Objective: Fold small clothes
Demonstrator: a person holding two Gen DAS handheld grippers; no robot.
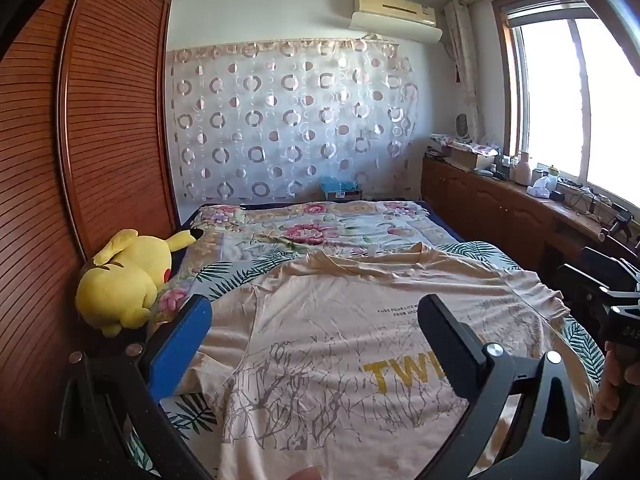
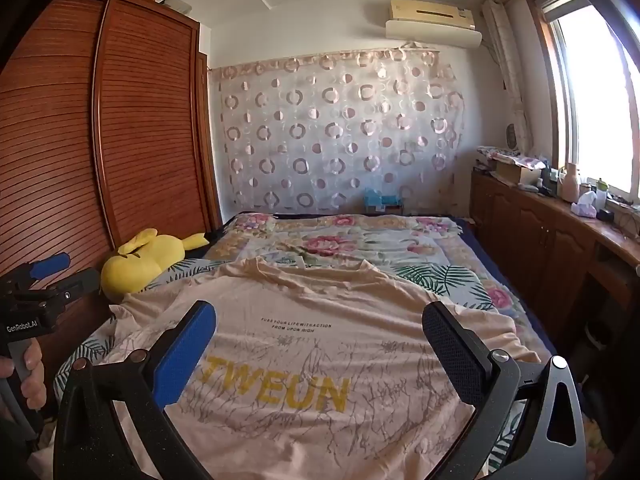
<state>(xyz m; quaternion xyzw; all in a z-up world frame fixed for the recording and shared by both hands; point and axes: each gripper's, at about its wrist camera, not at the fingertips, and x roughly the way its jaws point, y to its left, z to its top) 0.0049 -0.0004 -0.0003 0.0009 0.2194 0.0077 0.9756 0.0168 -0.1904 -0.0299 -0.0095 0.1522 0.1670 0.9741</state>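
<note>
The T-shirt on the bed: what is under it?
The T-shirt lies spread on a leaf-print sheet, which shows at its edges, with a floral quilt beyond its collar. What lies beneath the shirt's middle is covered and cannot be seen.

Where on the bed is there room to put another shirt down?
Free: the floral quilt beyond the T-shirt collar, up to the patterned curtain. Crowded: the T-shirt covers the near bed, the yellow plush toy fills the wardrobe-side edge, and the window counter is cluttered.

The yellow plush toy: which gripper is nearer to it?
Left. The left gripper hovers right beside the yellow plush toy; the right gripper is farther across the shirt.
</note>
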